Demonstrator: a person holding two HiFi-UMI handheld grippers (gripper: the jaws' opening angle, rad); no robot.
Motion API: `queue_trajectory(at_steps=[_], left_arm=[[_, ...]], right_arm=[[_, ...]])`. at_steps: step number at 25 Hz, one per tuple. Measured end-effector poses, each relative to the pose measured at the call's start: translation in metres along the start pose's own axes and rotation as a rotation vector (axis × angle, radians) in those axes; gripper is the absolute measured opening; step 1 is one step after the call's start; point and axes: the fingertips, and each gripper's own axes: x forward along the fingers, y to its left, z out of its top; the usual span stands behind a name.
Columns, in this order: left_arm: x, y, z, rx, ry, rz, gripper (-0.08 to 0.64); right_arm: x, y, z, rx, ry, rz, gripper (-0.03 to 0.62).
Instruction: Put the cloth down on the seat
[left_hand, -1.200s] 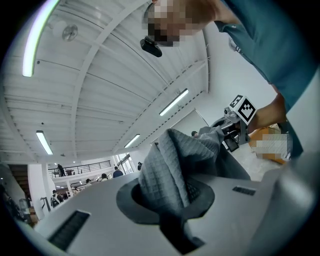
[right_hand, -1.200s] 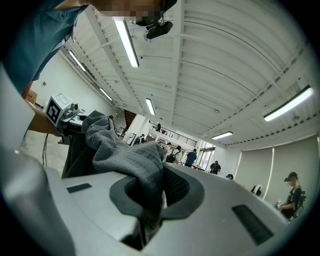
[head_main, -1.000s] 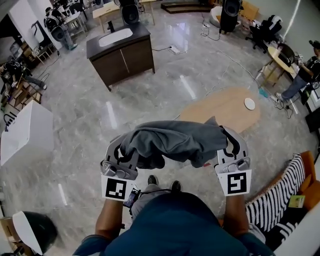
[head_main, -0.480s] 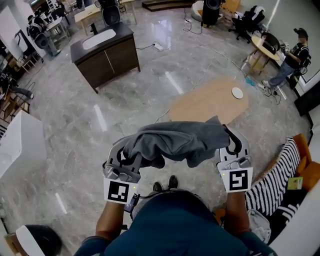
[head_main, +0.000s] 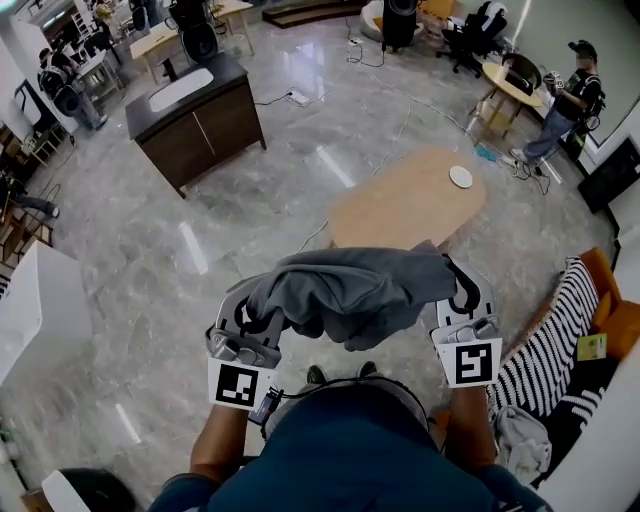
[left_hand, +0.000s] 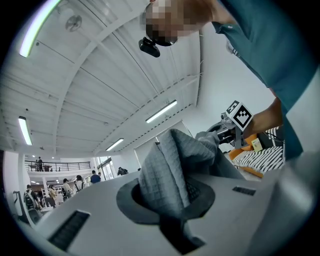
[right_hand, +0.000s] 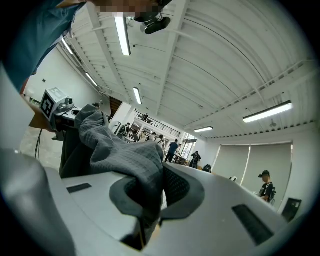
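Note:
A grey cloth (head_main: 350, 290) hangs bunched between my two grippers at chest height in the head view. My left gripper (head_main: 258, 312) is shut on its left end; the left gripper view shows the grey cloth (left_hand: 167, 172) pinched in the jaws. My right gripper (head_main: 455, 290) is shut on the right end, and the right gripper view shows the grey cloth (right_hand: 125, 160) clamped between the jaws. Both grippers point upward, toward the ceiling. A striped cushion (head_main: 545, 345) on an orange seat (head_main: 610, 310) lies at the right, below the right gripper.
An oval wooden table (head_main: 405, 200) with a white disc (head_main: 460, 177) stands ahead on the marble floor. A dark cabinet (head_main: 195, 115) is at the far left. A person (head_main: 560, 110) stands by a small table at the far right. A white box (head_main: 30, 310) is at left.
The view has swung toward the right: the cabinet and wooden table slid left and up, more of the striped cushion shows. Both grippers keep hold of the cloth.

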Motion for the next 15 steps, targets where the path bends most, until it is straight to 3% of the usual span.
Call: queue_trajectory(at_steps=[15], left_arm=[[0.061,-0.102,0.047,0.026,0.029,0.017,0.049]], right_arm=[[-0.072,-0.096,-0.043,-0.008,-0.024,0.034,0.031]])
